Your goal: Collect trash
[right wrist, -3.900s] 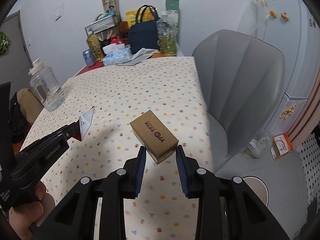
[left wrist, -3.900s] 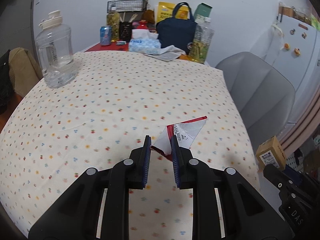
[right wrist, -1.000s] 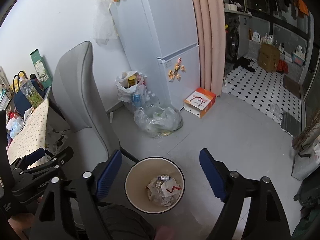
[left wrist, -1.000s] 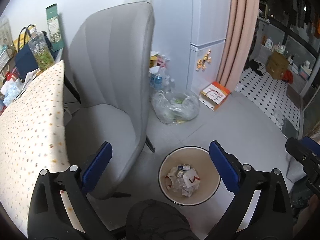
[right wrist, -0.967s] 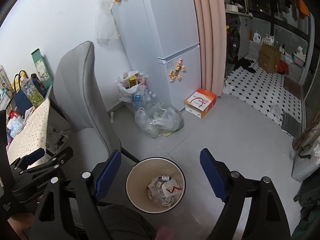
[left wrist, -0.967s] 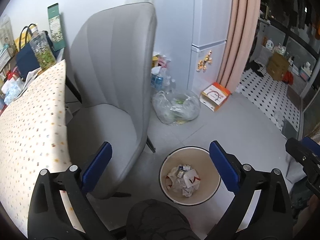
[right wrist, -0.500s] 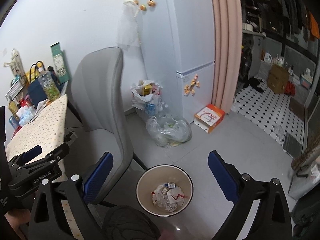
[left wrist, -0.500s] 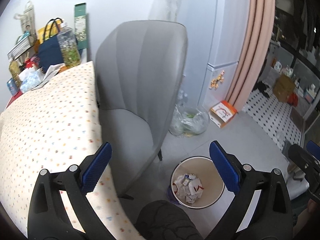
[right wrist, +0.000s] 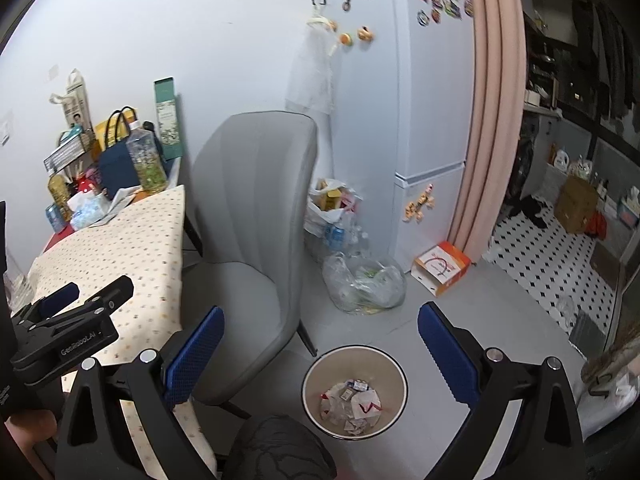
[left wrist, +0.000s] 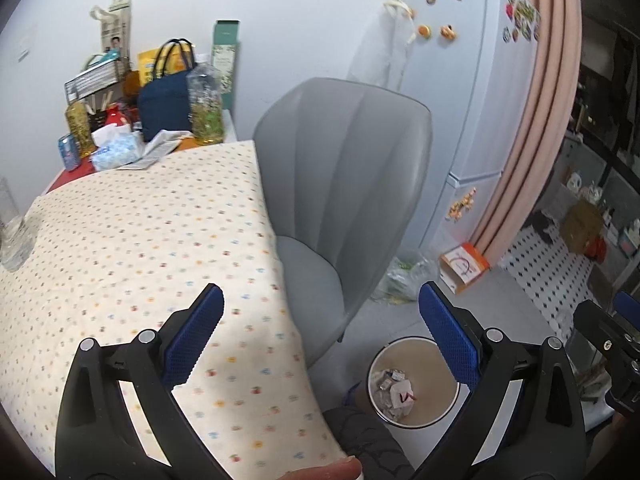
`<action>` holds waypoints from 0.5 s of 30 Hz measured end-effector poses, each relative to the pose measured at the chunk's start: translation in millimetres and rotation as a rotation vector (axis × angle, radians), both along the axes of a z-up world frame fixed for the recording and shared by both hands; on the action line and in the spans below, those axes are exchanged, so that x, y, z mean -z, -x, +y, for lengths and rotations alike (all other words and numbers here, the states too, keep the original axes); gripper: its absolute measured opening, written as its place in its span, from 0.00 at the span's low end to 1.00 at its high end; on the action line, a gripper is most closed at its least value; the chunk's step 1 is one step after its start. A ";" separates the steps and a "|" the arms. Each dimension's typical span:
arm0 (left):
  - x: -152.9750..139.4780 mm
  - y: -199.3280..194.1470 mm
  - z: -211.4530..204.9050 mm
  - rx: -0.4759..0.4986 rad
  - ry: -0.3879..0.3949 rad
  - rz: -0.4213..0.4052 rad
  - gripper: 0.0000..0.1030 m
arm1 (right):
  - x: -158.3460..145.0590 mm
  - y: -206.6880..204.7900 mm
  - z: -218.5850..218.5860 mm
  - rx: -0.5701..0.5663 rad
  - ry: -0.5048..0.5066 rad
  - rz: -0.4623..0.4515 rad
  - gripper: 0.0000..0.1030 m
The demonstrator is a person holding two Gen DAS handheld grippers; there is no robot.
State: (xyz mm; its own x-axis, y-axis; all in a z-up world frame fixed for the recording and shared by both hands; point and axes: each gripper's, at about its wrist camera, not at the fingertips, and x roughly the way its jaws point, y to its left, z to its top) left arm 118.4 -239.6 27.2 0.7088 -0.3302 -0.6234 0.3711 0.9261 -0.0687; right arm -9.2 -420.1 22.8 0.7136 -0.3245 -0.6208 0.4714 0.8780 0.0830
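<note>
Hovering over trash bin (right wrist: 354,390): left gripper (left wrist: 320,330), right gripper (right wrist: 320,342), fingers spread, empty.

We see the round cream trash bin (right wrist: 320,384) standing upright on the grey floor, just beside the chair. Inside it lies crumpled white trash (right wrist: 352,402), with a piece marked in red (left wrist: 404,394) on top.

White walls, grey floor (right wrist: 460,320), grey chair (right wrist: 248,216), white fridge (right wrist: 424,128), pink curtain (right wrist: 492,100).
</note>
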 end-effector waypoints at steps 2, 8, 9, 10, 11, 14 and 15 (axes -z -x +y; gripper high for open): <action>-3.3 2.1 11.2 -0.012 0.010 -0.009 0.94 | -5.1 -2.2 11.2 -0.015 0.010 -0.003 0.92; -14.1 10.6 45.6 -0.053 0.034 -0.036 0.94 | -20.9 -4.9 42.2 -0.059 0.031 -0.024 0.92; -15.9 12.2 50.6 -0.060 0.037 -0.041 0.94 | -24.1 -5.1 49.0 -0.069 0.036 -0.029 0.92; -18.4 14.2 58.0 -0.070 0.039 -0.049 0.94 | -26.7 -4.9 54.5 -0.076 0.040 -0.033 0.92; -20.0 16.3 62.8 -0.076 0.040 -0.055 0.94 | -28.9 -5.1 59.1 -0.083 0.042 -0.036 0.92; -24.6 22.3 83.0 -0.101 0.045 -0.073 0.94 | -33.6 -5.7 74.2 -0.106 0.048 -0.045 0.92; -26.2 24.5 89.2 -0.110 0.046 -0.078 0.94 | -35.1 -5.4 78.8 -0.113 0.049 -0.047 0.92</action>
